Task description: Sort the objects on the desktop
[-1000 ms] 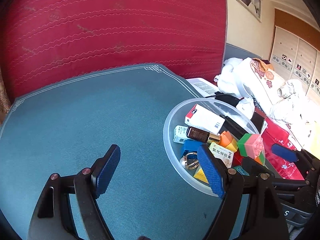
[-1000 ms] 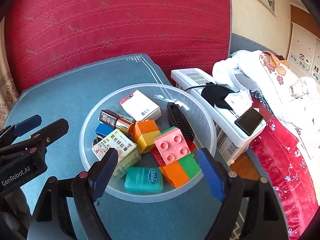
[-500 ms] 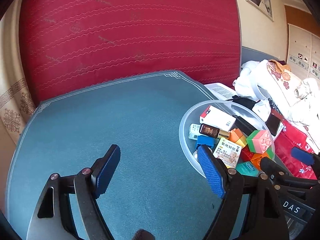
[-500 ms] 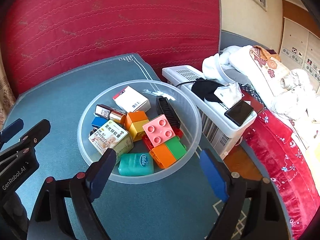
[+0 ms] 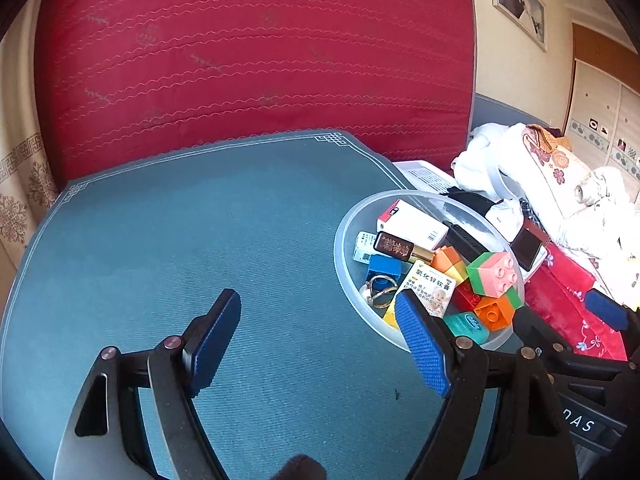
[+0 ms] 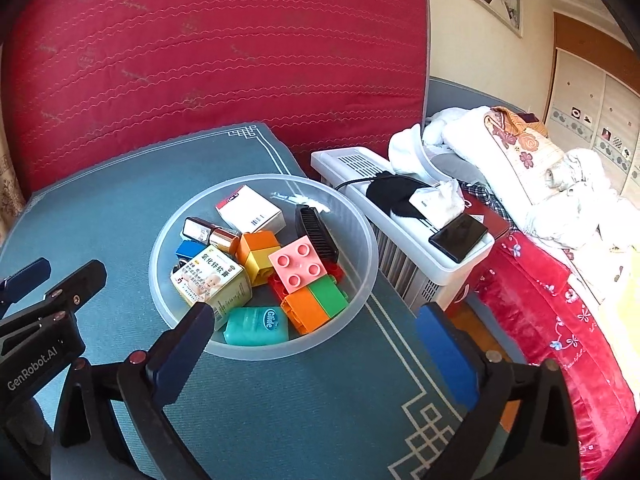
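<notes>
A clear plastic bowl (image 6: pixel 362 280) stands on the blue tablecloth (image 5: pixel 160 240). In it lie a white box (image 6: pixel 250 210), a brown bottle (image 5: pixel 394 246), an ointment box (image 6: pixel 210 276), a teal floss case (image 6: pixel 256 326), a black comb (image 6: pixel 318 234) and a pink-topped toy brick (image 6: pixel 298 262) among other bricks. My right gripper (image 6: pixel 316 314) hovers at the bowl's near rim; its jaws are opening with nothing pressed between them. My left gripper (image 5: pixel 316 304) is open and empty over the cloth, just left of the bowl (image 5: pixel 344 272).
A red padded panel (image 6: pixel 200 60) rises behind the table. Right of the table stands a white heater (image 6: pixel 400 248) with a black cloth and a phone (image 6: pixel 458 236) on top. Beyond it is a bed with a red cover (image 6: pixel 560 320) and piled quilts.
The right gripper's jaws have spread wider and it has drawn back a little, so the bowl looks smaller. The left view has shifted slightly, showing more of the cloth.
</notes>
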Available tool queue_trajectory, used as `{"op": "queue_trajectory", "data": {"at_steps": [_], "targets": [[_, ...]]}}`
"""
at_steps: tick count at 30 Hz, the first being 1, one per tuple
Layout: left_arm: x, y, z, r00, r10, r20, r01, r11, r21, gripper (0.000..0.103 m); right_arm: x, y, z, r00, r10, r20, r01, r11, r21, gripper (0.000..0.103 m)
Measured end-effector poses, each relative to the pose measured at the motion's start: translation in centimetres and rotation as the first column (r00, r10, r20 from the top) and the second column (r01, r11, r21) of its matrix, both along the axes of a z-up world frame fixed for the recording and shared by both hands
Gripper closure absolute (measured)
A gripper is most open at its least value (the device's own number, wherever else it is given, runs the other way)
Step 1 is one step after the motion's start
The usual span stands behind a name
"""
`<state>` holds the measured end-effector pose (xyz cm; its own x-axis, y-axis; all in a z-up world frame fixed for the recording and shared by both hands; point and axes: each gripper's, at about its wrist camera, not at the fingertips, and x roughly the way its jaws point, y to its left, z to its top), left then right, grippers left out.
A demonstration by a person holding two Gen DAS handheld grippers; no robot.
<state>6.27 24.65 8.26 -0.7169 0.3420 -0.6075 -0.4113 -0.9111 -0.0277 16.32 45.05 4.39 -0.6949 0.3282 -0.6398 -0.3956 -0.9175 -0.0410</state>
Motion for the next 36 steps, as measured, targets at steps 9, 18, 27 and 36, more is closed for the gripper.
{"op": "queue_trajectory", "data": {"at_steps": [9,18,27,36], "targets": [[-0.5,-0.1,-0.4,0.998,-0.024,0.064,0.021,0.998,0.053,0.013,0.4,0.4,-0.1,1.000,0.006,0.000,-0.006,0.999,-0.044,0.001],[0.0,0.4,0.1,0.999,-0.019,0.031,0.018,0.999,0.036,0.013,0.4,0.4,-0.3,1.000,0.008,0.005,-0.007,0.999,-0.042,0.001],[-0.5,1.4,0.1,0.995,-0.066,0.069,0.063,0.997,0.039,0.013,0.4,1.5,-0.9,1.000,-0.021,0.020,0.022,0.999,-0.034,0.001],[-0.3,2.6,0.0,0.994,-0.095,0.046,0.095,0.995,-0.004,0.013,0.0,2.2,-1.5,0.999,-0.033,0.034,0.034,0.999,-0.026,0.001]]}}
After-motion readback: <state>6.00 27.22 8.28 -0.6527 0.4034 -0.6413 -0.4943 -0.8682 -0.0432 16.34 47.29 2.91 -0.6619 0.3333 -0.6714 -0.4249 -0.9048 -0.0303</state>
